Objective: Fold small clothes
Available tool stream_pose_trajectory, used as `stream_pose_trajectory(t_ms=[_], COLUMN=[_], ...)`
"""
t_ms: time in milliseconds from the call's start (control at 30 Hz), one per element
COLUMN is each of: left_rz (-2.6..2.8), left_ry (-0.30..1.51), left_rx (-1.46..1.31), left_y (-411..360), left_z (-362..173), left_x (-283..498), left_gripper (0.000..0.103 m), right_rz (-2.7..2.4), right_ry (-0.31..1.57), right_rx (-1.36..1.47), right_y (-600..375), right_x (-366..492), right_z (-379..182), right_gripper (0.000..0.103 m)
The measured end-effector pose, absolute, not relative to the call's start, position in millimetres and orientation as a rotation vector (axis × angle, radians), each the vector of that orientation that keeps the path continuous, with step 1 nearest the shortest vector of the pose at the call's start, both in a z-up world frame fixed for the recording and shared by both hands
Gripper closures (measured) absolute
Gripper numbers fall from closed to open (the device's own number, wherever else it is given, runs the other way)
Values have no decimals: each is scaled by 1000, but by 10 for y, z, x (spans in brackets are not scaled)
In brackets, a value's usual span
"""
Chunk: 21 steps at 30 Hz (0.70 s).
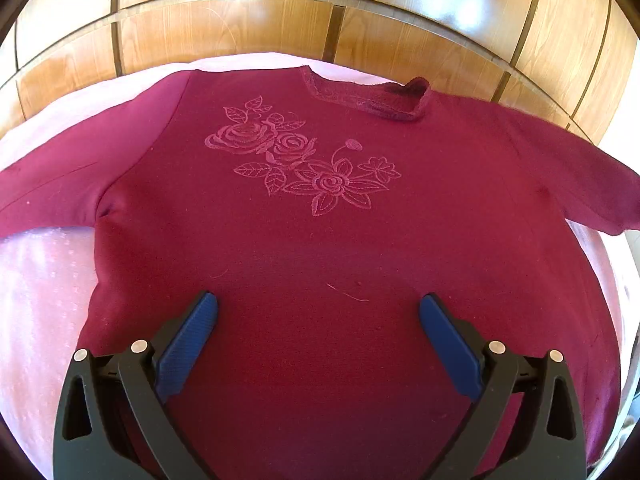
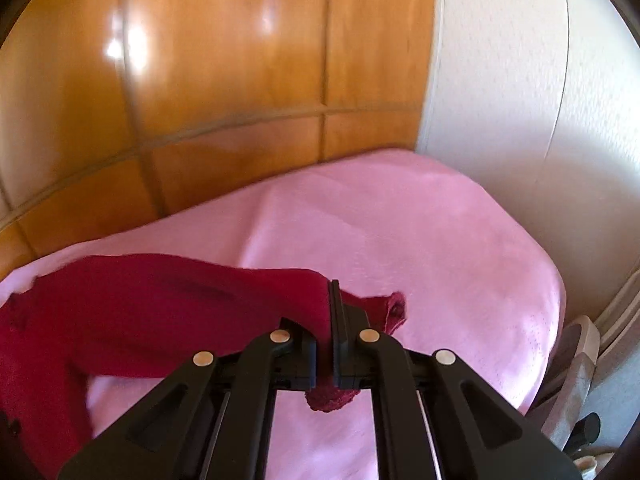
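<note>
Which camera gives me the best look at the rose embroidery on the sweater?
Left wrist view: the rose embroidery lies fully visible on the maroon sweater, ahead of the open left tool. The right wrist view shows none of it, only the sleeve pinched in the shut right tool.

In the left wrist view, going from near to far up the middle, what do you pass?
Left hand-held gripper, open → plain lower front of the maroon sweater → embroidered roses → neckline → pink bedspread → wooden panelling.
</note>
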<state>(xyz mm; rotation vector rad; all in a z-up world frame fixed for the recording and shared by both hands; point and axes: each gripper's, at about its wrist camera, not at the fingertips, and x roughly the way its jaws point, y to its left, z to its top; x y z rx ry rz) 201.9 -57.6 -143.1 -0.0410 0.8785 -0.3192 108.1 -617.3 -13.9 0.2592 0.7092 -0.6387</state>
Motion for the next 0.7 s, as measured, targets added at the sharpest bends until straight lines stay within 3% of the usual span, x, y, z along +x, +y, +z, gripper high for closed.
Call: stream_pose_trajectory(t_ms=[100, 167, 233, 267, 467, 533, 700], left_rz=[-319, -318, -318, -319, -320, -320, -320], left_ry=[879, 879, 879, 879, 876, 876, 876], left_rx=[-41, -40, -40, -41, -43, -43, -42], left_y=[-573, -574, -568, -565, -561, -561, -562], left_z=[-1428, -1428, -1425, -1423, -1431, -1431, -1433], left_x=[2022, 2024, 2026, 2026, 2032, 2032, 2033], left_gripper=[4, 4, 4, 4, 4, 4, 4], right_rz=[-691, -710, -780, -806, -608, -484, -404], right_ry=[831, 841, 792, 751, 675, 666, 606], right_rx=[327, 404, 434, 468, 798, 947, 1119], right_y=[-6554, -6723, -6870, -6902, -6836, -6874, -6878], right_x=[1341, 1409, 1379, 1307, 681, 647, 860], right_z=[-505, -646, -664, -647, -915, -1085, -1367], right_gripper=[96, 82, 38, 31, 33, 41, 42])
